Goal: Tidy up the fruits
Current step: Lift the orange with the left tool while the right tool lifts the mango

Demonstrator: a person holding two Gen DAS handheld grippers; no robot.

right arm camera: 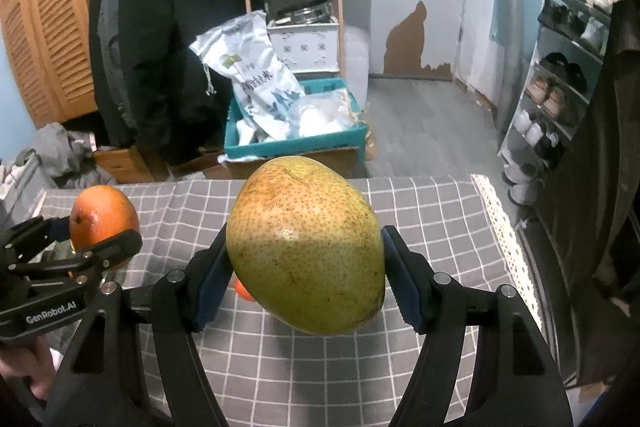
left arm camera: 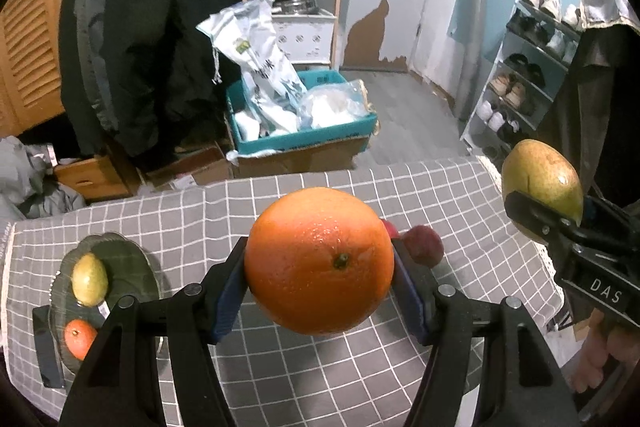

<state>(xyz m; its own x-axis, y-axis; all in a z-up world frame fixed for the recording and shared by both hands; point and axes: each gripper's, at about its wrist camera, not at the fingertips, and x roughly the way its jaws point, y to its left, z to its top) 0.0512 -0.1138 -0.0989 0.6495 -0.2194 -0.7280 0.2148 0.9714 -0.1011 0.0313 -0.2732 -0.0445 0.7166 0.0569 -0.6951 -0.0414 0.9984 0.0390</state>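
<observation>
Both views are evenly, rather dimly lit from overhead, with a cool cast. A small glare spot sits on the pear [right arm camera: 306, 247] and fine sheen on the orange [left arm camera: 319, 261] (both sharp). Around each fruit, straight lines bow outward and corners fall black; the shoe rack [left arm camera: 520, 75] blurs slightly.

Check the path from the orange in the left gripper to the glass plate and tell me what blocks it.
Nothing visible blocks it. The left gripper holds the orange above the tablecloth; the plate lies lower left, holding a pear and small orange, with bare glass remaining.
</observation>
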